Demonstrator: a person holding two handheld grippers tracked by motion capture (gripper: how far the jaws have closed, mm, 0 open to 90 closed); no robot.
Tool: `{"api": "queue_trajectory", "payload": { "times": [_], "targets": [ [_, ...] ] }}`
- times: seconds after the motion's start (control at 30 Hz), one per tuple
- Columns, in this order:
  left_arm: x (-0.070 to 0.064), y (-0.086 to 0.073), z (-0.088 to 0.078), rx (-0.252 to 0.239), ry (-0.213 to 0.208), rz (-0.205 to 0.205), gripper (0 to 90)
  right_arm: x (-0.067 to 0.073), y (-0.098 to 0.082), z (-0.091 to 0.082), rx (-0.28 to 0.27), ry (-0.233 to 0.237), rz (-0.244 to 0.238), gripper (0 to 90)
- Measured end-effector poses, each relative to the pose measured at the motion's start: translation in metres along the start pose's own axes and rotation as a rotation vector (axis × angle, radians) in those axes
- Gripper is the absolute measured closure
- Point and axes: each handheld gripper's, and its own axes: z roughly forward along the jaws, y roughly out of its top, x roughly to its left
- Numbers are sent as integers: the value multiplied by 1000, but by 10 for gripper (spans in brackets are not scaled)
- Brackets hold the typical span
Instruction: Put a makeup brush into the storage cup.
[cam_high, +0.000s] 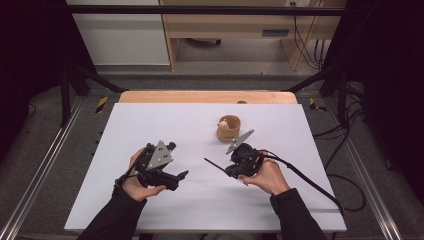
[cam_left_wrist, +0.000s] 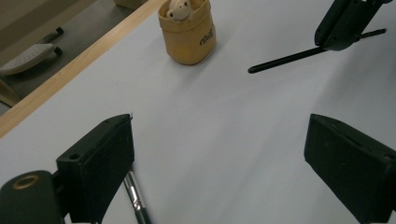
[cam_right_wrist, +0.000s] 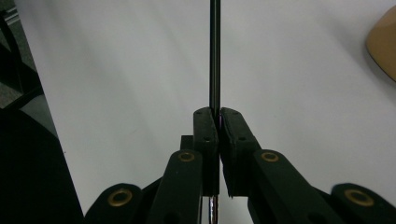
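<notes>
Black and thin, the long makeup brush (cam_right_wrist: 215, 56) sits pinched in the right gripper (cam_right_wrist: 218, 116) above the white table (cam_high: 150, 130), near the tan bear-topped cup (cam_high: 228, 128). The left gripper (cam_left_wrist: 219, 163) is spread, nothing between.

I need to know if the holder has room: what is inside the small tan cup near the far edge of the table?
A small cream bear-shaped figure pokes out of the small tan cup. The cup's wall hides the figure's lower part and anything else inside.
</notes>
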Motion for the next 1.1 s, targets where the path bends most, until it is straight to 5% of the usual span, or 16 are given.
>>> {"api": "queue_trajectory", "payload": {
  "times": [1.1],
  "targets": [
    [-36,18,34,80,-62,209,113,9,1,14,37,84,-27,857]
  ]
}}
